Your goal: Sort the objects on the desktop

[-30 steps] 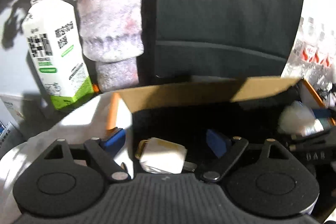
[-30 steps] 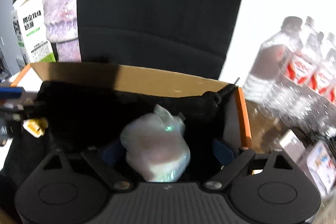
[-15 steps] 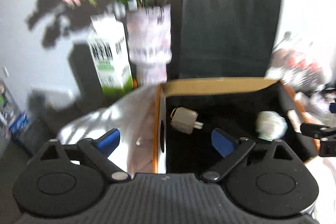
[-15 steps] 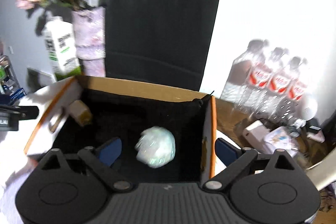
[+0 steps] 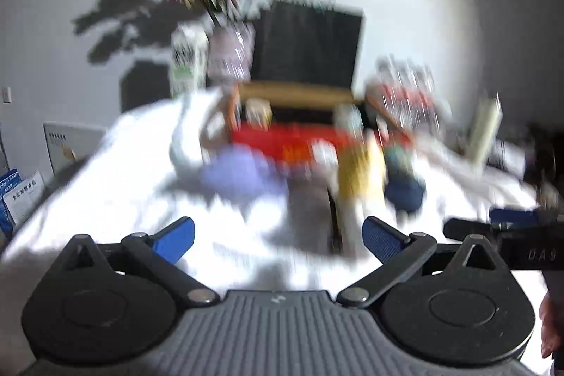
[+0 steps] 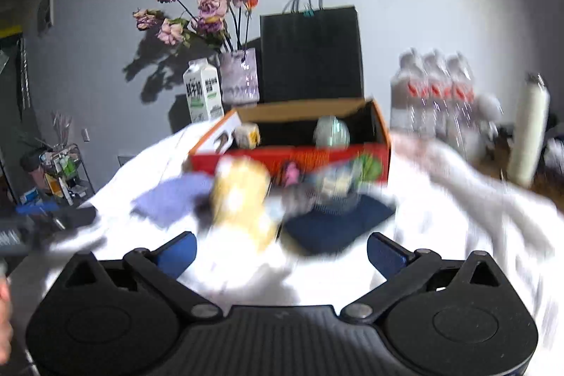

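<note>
The left gripper (image 5: 278,233) has its jaws spreading wide with nothing between them; only white cloth (image 5: 116,199) shows in the gap. The right gripper (image 6: 282,251) is likewise opening and empty, its blue pads low in the frame on either side of the same bright cloth.

Just above the right jaws, at frame centre, lie a yellow object (image 6: 241,196), a dark blue flat item (image 6: 335,229) and a pale lilac cloth (image 6: 169,198) to the left; all three are smeared by blur and their edges cannot be told. A small patterned item (image 6: 333,189) sits on the blue one.

Above them stands the open red cardboard box (image 6: 382,147), mid-frame. Inside it are a small white cube-like charger (image 6: 246,136) at the left end and a pale crumpled ball (image 6: 331,133) toward the right, well apart.

Behind the box, in the upper middle, stand a milk carton (image 6: 203,92), a vase of flowers (image 6: 239,78) and a black paper bag (image 6: 312,53). Water bottles (image 6: 433,87) and a white flask (image 6: 528,133) fill the right side.

In the left view the right gripper's fingers enter at the right edge.
</note>
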Demonstrator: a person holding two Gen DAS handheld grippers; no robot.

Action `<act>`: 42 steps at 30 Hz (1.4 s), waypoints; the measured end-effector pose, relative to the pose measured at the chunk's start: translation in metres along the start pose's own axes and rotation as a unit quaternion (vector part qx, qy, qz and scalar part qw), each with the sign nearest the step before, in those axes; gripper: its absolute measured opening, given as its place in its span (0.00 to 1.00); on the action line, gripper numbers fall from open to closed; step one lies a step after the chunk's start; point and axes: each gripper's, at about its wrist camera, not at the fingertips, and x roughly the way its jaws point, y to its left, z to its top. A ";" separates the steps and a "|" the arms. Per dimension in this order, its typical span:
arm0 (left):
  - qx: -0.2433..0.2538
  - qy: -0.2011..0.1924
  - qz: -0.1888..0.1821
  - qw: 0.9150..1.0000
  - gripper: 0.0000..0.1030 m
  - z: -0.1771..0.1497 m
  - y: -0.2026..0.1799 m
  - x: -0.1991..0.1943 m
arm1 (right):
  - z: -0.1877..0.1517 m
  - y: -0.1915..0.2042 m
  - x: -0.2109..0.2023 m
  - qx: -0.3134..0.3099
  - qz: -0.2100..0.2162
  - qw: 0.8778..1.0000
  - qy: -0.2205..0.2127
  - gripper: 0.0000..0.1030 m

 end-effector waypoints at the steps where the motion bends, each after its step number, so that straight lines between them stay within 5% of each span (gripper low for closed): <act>1: 0.015 0.007 0.004 1.000 1.00 -0.012 -0.004 0.000 | -0.014 0.006 0.000 0.001 -0.001 1.000 0.003 1.00; 7: 0.011 0.043 -0.006 0.999 1.00 -0.045 -0.005 0.006 | -0.066 0.016 -0.011 -0.022 -0.040 0.999 0.030 1.00; 15: -0.033 0.048 -0.003 0.998 0.97 -0.036 0.012 0.013 | -0.068 0.000 -0.011 0.032 -0.014 0.999 0.024 0.96; 20: -0.070 0.024 -0.014 0.997 0.97 0.007 0.043 0.038 | -0.050 0.010 0.001 0.031 0.021 0.999 0.011 0.83; 25: -0.044 0.013 0.026 0.999 0.96 0.054 0.065 0.090 | -0.016 0.041 0.014 -0.045 0.059 0.997 -0.014 0.42; 30: -0.042 0.057 0.023 0.997 0.91 0.074 0.080 0.152 | 0.023 0.088 0.064 -0.182 0.063 0.981 -0.030 0.36; 33: -0.061 0.091 -0.005 0.994 0.61 0.072 0.089 0.175 | 0.037 0.113 0.116 -0.269 0.022 0.963 0.002 0.28; 34: -0.069 0.097 -0.019 0.993 0.41 0.071 0.092 0.178 | 0.038 0.119 0.132 -0.297 0.005 0.955 0.019 0.24; 35: -0.078 0.100 -0.035 0.991 0.33 0.070 0.094 0.179 | 0.038 0.125 0.147 -0.324 -0.012 0.945 0.037 0.22; 40: -0.069 0.078 -0.041 0.994 0.06 0.068 0.089 0.157 | 0.024 0.140 0.187 -0.409 -0.076 0.907 0.069 0.11; 42: -0.072 0.065 -0.047 0.994 0.05 0.068 0.087 0.144 | 0.017 0.147 0.191 -0.432 -0.084 0.895 0.074 0.06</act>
